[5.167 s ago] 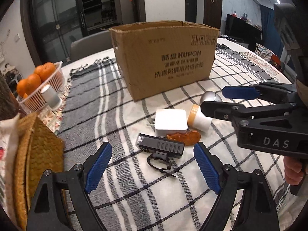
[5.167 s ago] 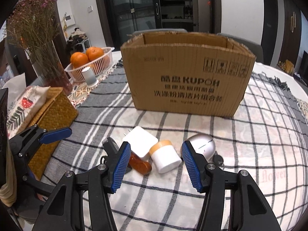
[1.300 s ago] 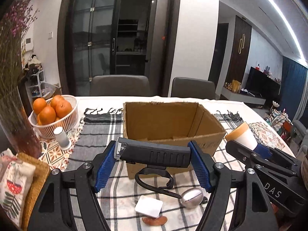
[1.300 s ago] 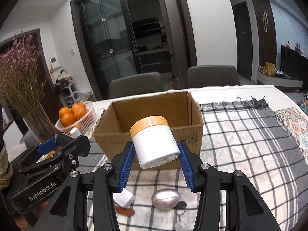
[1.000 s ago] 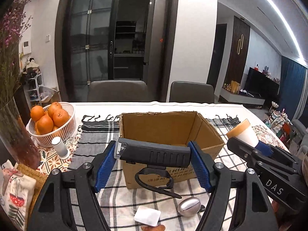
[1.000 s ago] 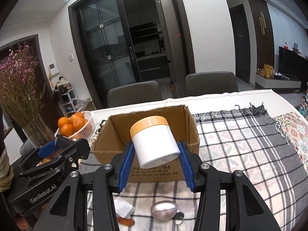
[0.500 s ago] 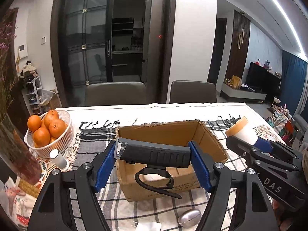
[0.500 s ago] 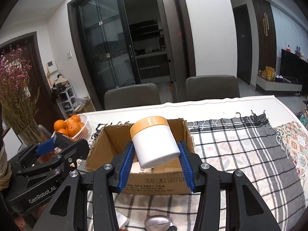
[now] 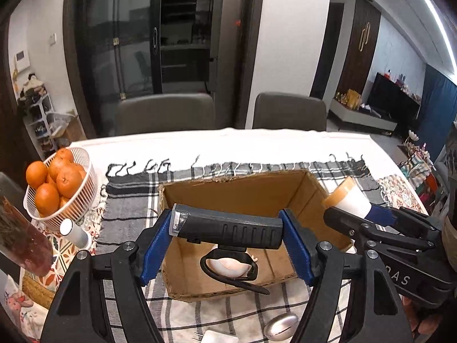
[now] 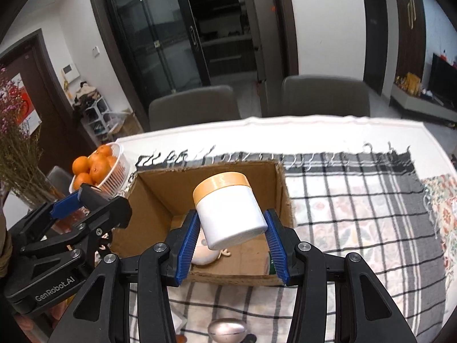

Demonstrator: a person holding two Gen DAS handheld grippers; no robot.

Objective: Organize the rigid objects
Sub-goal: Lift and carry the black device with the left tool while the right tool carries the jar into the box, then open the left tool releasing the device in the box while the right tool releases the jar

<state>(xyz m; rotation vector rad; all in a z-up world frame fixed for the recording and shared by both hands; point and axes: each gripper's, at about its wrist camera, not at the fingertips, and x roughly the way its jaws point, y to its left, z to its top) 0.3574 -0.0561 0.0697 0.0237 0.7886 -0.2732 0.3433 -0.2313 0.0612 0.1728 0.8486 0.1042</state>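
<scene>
Jar (image 10: 228, 208), white with an orange lid, sits clamped between my right gripper's (image 10: 232, 241) blue pads, tilted, lid away from me, held above the near right part of the open box (image 10: 154, 214). My left gripper (image 9: 227, 245) has its jaws pressed on the two ends of a black flashlight (image 9: 225, 228), which lies crosswise between them above the box's near left part, its strap loop (image 9: 228, 268) hanging down over the opening. Inside the box I see a pale rounded thing (image 9: 225, 267) on the floor, plus something green (image 10: 272, 264) at the near right corner that I can't make out. Just in front of the box, on the checked cloth (image 10: 357, 228), lie a silver egg-shaped item (image 9: 281, 324) and a white plug adapter (image 9: 217, 337). Left of the box stands a white basket (image 9: 82, 200) of oranges (image 9: 67, 181), with a small white cylinder (image 9: 75, 233) beside it. Behind the box, past the table's far edge, two grey chairs (image 9: 164, 114) face me.
</scene>
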